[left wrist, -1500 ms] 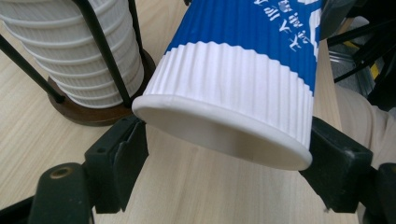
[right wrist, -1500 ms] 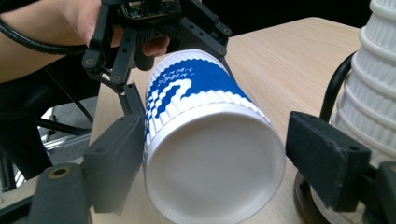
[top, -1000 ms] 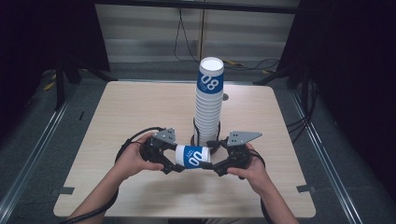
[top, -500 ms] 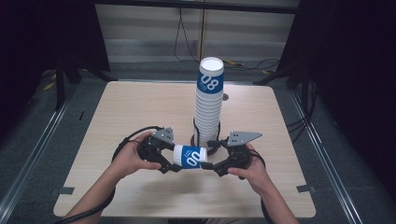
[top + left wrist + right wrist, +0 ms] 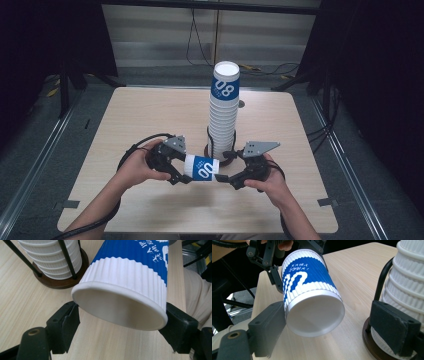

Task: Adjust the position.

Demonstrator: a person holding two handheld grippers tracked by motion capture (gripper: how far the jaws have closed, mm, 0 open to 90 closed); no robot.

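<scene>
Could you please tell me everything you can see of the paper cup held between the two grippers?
The paper cup is ribbed, white at both ends with a blue band bearing white print. It lies on its side above the table, in front of the stack of cups. The left gripper clamps one end across its rolled edge; the right gripper stands open around the other end, one pad touching its side.

Pale wooden table (image 5: 150, 115) on grey floor (image 5: 60, 130), dark surroundings, cables (image 5: 192, 35) behind
</scene>
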